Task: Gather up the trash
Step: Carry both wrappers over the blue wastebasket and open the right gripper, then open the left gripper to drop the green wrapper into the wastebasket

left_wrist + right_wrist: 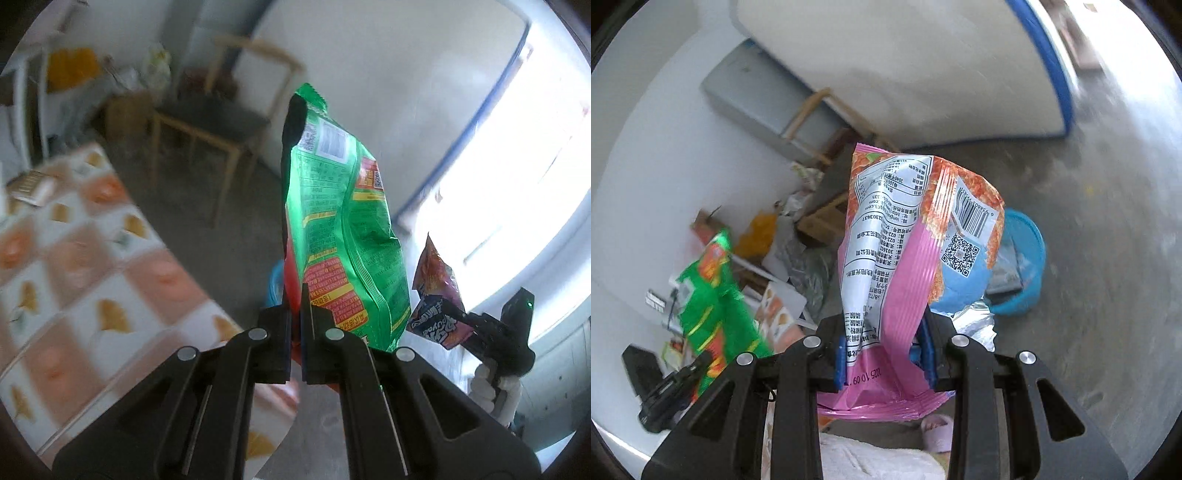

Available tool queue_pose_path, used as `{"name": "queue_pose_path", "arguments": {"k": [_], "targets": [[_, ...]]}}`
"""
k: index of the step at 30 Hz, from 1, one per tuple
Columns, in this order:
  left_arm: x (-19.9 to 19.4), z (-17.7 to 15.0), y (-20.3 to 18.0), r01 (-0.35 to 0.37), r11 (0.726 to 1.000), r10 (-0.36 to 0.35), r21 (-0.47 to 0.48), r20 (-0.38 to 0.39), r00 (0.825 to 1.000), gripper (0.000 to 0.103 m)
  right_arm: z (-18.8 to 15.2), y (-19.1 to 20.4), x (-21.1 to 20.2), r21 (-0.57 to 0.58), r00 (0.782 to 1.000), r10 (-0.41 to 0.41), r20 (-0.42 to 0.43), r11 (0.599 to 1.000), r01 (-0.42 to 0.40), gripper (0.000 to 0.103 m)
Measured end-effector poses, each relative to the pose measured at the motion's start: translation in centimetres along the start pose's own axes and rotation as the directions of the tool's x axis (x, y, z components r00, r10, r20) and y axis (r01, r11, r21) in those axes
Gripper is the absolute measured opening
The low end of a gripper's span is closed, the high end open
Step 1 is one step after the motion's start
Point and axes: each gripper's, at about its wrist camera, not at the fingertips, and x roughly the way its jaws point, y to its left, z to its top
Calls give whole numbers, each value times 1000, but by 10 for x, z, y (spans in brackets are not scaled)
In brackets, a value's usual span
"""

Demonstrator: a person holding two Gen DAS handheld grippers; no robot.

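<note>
The green bag (340, 221) stands upright in the left gripper (295, 314), pinched at its lower edge between jaws that are closed tight on it; its torn top gapes dark at the upper end. The pink bag (897, 258) rises crumpled from the right gripper (886, 347), clamped near its bottom seam between blue pads (841, 354), its barcode and QR code facing the camera.

From the left wrist view the pink bag (439, 295) shows off to the right of the green one, apart from it, held by the right gripper (480, 325), with a white-gloved hand (495, 391) on the handle below. From the right wrist view the green bag (716, 295) appears at lower left, well apart from the pink one, with the left gripper (679, 380) under it.

Just behind the pink bag a blue bin (1023, 266) sits on the grey floor (1089, 258), lined with clear plastic, something grey inside; a crumpled silver wrapper (975, 321) lies between the bin and the right gripper. A sliver of the bin (275, 284) peeks out left of the green bag.

To the left a desk (92, 280) with a peach-and-white leaf-patterned cloth fills the near side. Beyond it stands a wooden chair (221, 125) against the white wall, with yellow bags and boxes heaped nearby. A blue-edged white panel (960, 74) leans beyond the bin. The surroundings are blurred.
</note>
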Motion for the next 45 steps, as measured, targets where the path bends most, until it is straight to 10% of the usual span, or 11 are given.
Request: {"name": "queue_pose_path", "arguments": {"k": [8, 14, 21, 29, 39, 45], "targets": [[154, 27, -22, -73, 996, 81, 44, -221, 972, 2, 22, -76, 92, 162, 992, 27, -123, 987, -7, 34], [198, 38, -23, -98, 993, 110, 60, -255, 961, 2, 51, -112, 194, 178, 983, -21, -183, 982, 54, 51], [231, 51, -7, -137, 989, 149, 63, -277, 949, 2, 62, -193, 314, 157, 916, -260, -305, 935, 318, 61], [252, 58, -15, -141, 988, 151, 56, -299, 942, 2, 70, -185, 276, 136, 980, -144, -141, 977, 163, 78], [279, 51, -43, -116, 993, 102, -17, -357, 928, 2, 71, -182, 227, 186, 996, -76, -36, 979, 81, 78], [341, 30, -59, -81, 991, 18, -108, -485, 875, 3, 52, -190, 195, 213, 998, -54, -17, 975, 56, 78]]}}
